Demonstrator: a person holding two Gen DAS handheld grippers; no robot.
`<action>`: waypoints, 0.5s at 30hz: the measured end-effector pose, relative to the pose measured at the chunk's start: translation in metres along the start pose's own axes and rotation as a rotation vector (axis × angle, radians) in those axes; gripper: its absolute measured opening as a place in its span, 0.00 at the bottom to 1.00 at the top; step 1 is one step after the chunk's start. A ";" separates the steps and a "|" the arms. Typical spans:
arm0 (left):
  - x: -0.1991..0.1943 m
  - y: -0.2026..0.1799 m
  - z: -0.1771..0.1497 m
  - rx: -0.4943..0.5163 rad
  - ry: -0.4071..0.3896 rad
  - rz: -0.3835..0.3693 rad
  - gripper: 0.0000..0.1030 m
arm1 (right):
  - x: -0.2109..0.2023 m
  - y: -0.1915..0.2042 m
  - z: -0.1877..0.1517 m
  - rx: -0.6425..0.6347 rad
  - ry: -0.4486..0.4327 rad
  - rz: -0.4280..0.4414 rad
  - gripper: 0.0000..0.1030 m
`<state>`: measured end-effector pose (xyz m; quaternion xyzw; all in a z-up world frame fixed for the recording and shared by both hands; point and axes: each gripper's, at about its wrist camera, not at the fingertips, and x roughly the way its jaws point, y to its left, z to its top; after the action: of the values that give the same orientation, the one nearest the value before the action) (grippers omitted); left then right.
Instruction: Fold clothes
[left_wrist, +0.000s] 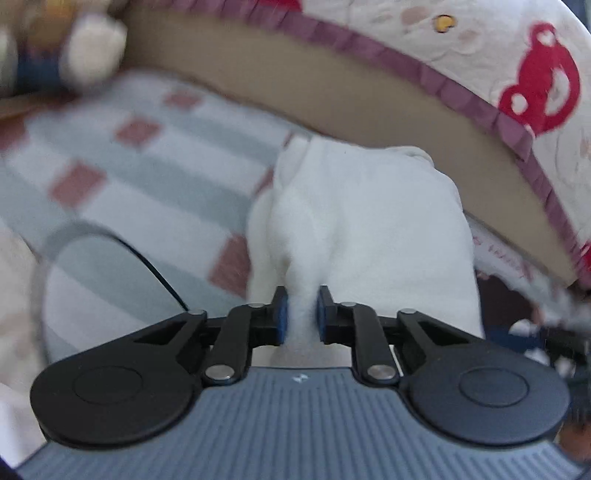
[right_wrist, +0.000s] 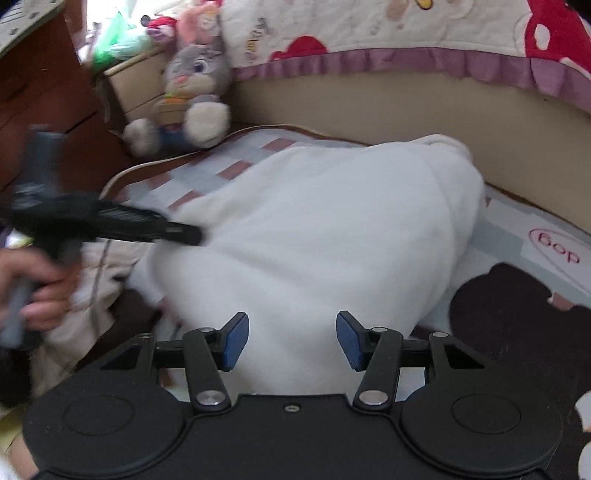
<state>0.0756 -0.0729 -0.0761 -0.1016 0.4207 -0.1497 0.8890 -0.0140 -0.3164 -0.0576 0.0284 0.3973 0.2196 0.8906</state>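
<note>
Fabric pinched on the left, right side not yet gripped

Left wrist view: the left gripper (left_wrist: 300, 314) is closed tight on a bunched ridge of the white fleece garment (left_wrist: 369, 221), the blue pads (left_wrist: 281, 317) pressing the cloth from both sides. The garment trails away from the jaws across the checked bedsheet (left_wrist: 140, 162) toward the padded bed edge (left_wrist: 332, 99). The step in hand looks like taking hold of an edge to start a fold. Which part of the garment is pinched cannot be told; motion blur softens everything beyond the fingers, including a plush toy (left_wrist: 74, 48) at top left.

Right wrist view: the right gripper (right_wrist: 292, 341) stands partly open, its pads apart with the white garment lying beneath and between them, not pressed. It holds nothing. The next move probably calls for closing on the near hem, so that both hands can lift together. A hand (right_wrist: 40, 291) with the other gripper reaches in from the left, blurred; its tips are lost against the cloth. The garment's shape, sleeves and far edge are hidden in the heap.
</note>
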 end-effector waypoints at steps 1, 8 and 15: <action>0.002 0.002 -0.001 -0.007 0.009 0.000 0.10 | 0.004 0.000 0.002 -0.016 -0.006 -0.004 0.56; 0.010 0.019 -0.006 -0.043 0.061 0.001 0.15 | 0.038 0.026 -0.008 -0.185 0.078 -0.118 0.61; -0.019 -0.035 0.012 0.145 -0.135 0.031 0.57 | 0.027 0.018 -0.021 -0.209 0.060 -0.025 0.62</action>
<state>0.0677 -0.0981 -0.0446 -0.0405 0.3496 -0.1588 0.9224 -0.0198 -0.2916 -0.0865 -0.0759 0.3991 0.2496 0.8790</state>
